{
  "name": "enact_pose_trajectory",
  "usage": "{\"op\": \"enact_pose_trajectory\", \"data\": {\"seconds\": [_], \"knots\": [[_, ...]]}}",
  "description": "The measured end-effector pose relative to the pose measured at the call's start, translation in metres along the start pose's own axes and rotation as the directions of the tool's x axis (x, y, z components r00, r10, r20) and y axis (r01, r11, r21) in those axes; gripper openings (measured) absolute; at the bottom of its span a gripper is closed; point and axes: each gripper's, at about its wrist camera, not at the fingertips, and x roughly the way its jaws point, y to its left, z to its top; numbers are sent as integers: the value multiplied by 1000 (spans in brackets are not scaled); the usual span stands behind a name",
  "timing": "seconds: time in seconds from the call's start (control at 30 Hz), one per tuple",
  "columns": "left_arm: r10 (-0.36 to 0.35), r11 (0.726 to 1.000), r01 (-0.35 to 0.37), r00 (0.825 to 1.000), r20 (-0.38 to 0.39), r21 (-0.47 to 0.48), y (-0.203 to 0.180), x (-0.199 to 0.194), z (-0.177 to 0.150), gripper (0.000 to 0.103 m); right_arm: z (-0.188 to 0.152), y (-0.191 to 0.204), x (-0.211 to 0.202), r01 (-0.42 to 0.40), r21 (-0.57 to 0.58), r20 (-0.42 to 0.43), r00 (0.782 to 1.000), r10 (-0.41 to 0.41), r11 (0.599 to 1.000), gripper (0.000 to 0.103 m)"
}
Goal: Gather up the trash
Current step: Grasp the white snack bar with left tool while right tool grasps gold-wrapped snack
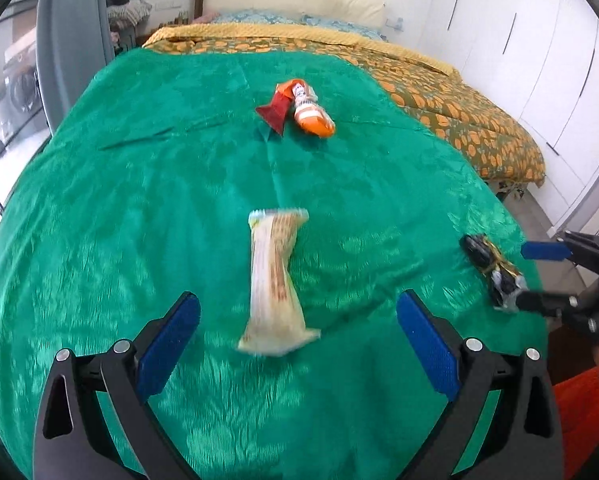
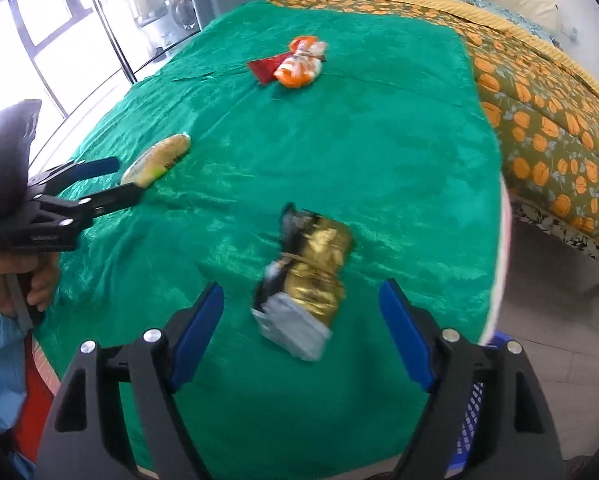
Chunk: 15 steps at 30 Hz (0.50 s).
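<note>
A surface draped in a shiny green cloth fills both wrist views, with a bed under an orange-patterned cover behind it.

Three pieces of trash lie on the cloth. A long cream and yellow wrapper lies near the middle, straight ahead of the left gripper. The left gripper's blue-padded fingers stand wide apart with nothing held; the wrapper's near end lies between their tips, touching neither pad.

A crumpled gold and black wrapper with a silver end lies toward the right edge of the cloth, straight ahead of the right gripper. The right gripper's fingers are also spread wide and grip nothing; the silver end of the wrapper sits between their tips, apart from both pads.

Farther back, toward the bed, an orange and white wrapper lies touching a dark red wrapper.

In the right wrist view, a hand with a light blue sleeve holds the left gripper's handle at the left edge. A blue basket shows just past the right edge of the surface, low down.
</note>
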Motion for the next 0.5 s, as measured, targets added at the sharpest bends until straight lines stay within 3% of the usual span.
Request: {"op": "enact_pose_trajectory", "data": {"seconds": [0.17, 0.2, 0.27, 0.37, 0.43, 0.5], "knots": [[23, 1000, -24, 1000, 18, 11, 1, 10, 5, 97, 7, 11, 23, 79, 57, -35, 996, -77, 995, 78], [24, 1000, -24, 1000, 14, 8, 3, 12, 5, 93, 6, 10, 25, 78, 71, -36, 996, -76, 994, 76], [15, 1000, -15, 1000, -14, -10, 7, 18, 6, 81, 5, 7, 27, 82, 96, -38, 996, -78, 992, 49], [7, 1000, -8, 999, -34, -28, 11, 25, 7, 52, 2, 0, 25, 61, 127, -21, 998, -59, 990, 45], [32, 999, -32, 999, -27, -24, 13, 26, 8, 20, 0, -2, 19, 42, 139, 0, 999, -42, 989, 45], [2, 998, -3, 1000, -19, -60, 19, 23, 8, 19, -3, -4, 9, 7, 145, 29, 1000, -11, 989, 45]]}}
